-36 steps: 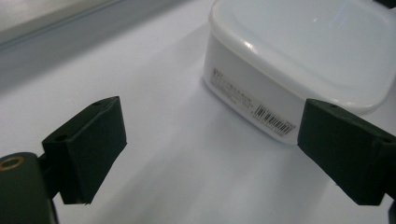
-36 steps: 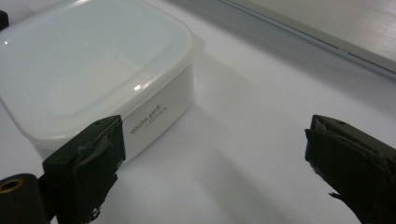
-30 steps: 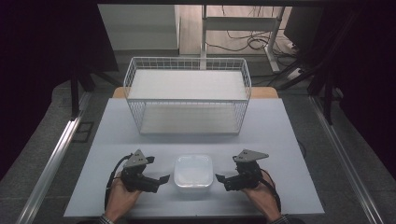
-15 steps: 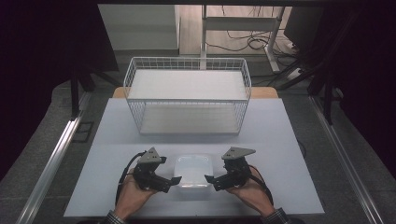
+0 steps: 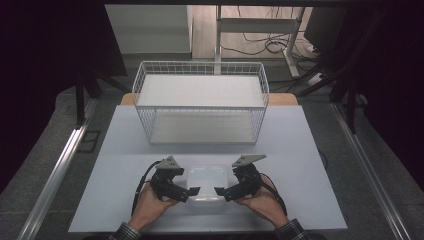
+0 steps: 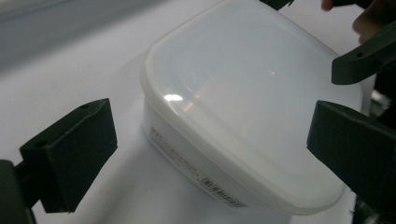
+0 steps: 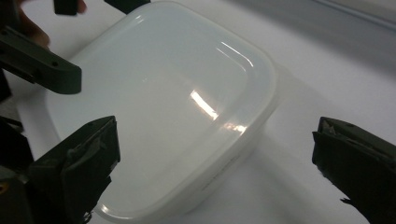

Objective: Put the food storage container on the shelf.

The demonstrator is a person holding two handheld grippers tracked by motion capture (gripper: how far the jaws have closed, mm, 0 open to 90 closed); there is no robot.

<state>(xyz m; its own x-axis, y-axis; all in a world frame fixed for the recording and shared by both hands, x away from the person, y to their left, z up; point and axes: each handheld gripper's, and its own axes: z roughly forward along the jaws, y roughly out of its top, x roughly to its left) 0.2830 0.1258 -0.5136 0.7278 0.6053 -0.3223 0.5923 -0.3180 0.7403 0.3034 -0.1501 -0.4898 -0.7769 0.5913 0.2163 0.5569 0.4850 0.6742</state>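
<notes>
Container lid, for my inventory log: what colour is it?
Translucent white lid, matching its container; clearest in the right gripper view.

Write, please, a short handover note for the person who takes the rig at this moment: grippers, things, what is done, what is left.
Left gripper: open, at the left side of the white lidded container, jaws spread around its near corner, not closed on it.
Right gripper: open, the same at the right side.
Container: on the table near the front edge, lid on, not lifted.
Wire basket: behind it, in the middle of the table, nothing inside that I can see.
Done: both grippers are brought to the container.
Left: probably close both on the container and lift it, perhaps towards the basket.
</notes>
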